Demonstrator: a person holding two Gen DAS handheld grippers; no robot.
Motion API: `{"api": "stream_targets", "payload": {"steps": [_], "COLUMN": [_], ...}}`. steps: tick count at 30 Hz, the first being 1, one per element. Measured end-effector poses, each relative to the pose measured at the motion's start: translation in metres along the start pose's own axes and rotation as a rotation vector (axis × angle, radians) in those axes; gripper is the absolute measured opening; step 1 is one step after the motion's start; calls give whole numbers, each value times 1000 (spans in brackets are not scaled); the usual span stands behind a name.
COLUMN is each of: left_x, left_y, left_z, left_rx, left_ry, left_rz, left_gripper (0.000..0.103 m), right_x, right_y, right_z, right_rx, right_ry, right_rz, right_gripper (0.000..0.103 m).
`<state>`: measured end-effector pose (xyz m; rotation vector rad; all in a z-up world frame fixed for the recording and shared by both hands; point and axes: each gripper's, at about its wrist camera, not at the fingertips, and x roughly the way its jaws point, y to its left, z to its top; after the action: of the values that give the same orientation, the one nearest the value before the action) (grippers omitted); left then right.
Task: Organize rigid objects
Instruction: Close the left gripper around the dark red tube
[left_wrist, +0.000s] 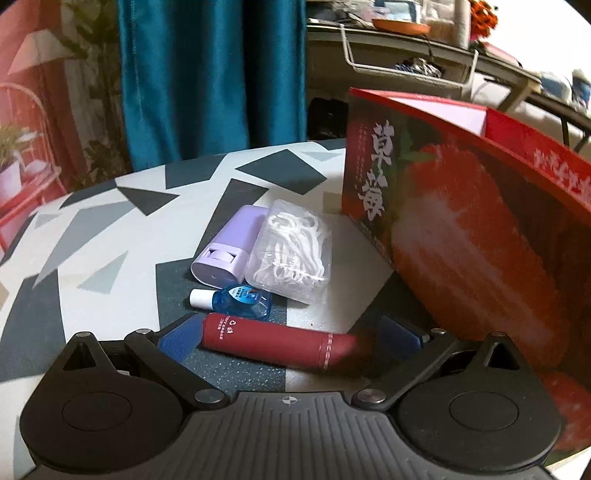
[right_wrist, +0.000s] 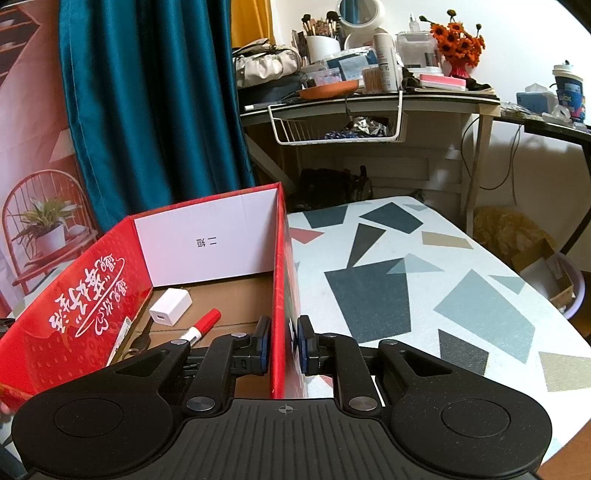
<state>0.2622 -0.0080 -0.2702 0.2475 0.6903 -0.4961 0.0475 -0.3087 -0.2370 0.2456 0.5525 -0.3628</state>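
Left wrist view: the left gripper (left_wrist: 291, 338) is spread wide around a dark red tube (left_wrist: 277, 341) lying crosswise on the patterned table (left_wrist: 92, 240), its pads not pressing it. Just beyond lie a small blue bottle (left_wrist: 240, 300), a lilac case (left_wrist: 229, 251) and a clear floss-pick box (left_wrist: 291, 251) — the red carton (left_wrist: 461, 229) stands close on the right.

Right wrist view: the right gripper (right_wrist: 284, 347) pinches the red carton's side wall (right_wrist: 279, 295). Inside lie a white charger (right_wrist: 170, 306) and a red marker (right_wrist: 201, 328).

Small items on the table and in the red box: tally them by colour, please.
Red: 2, tube and marker
White: 1, charger
Purple: 1, case
Blue: 1, bottle
Clear: 1, floss box
Total: 6
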Motion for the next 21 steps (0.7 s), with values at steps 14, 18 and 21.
{"api": "stream_targets", "payload": {"steps": [14, 18, 21], "left_x": [-3, -14, -27], "left_y": [6, 8, 8], "left_z": [-8, -7, -13], "left_rx": [-10, -50, -75], "left_ry": [28, 58, 82], "left_rz": [4, -12, -36], "left_gripper": [103, 103, 103], "right_x": [1, 0, 0], "right_y": [1, 0, 0], "right_z": [0, 0, 0], "right_rx": [3, 3, 3], "right_ry": [-1, -1, -2], "right_rz": [0, 1, 1], "right_gripper": [16, 16, 16]}}
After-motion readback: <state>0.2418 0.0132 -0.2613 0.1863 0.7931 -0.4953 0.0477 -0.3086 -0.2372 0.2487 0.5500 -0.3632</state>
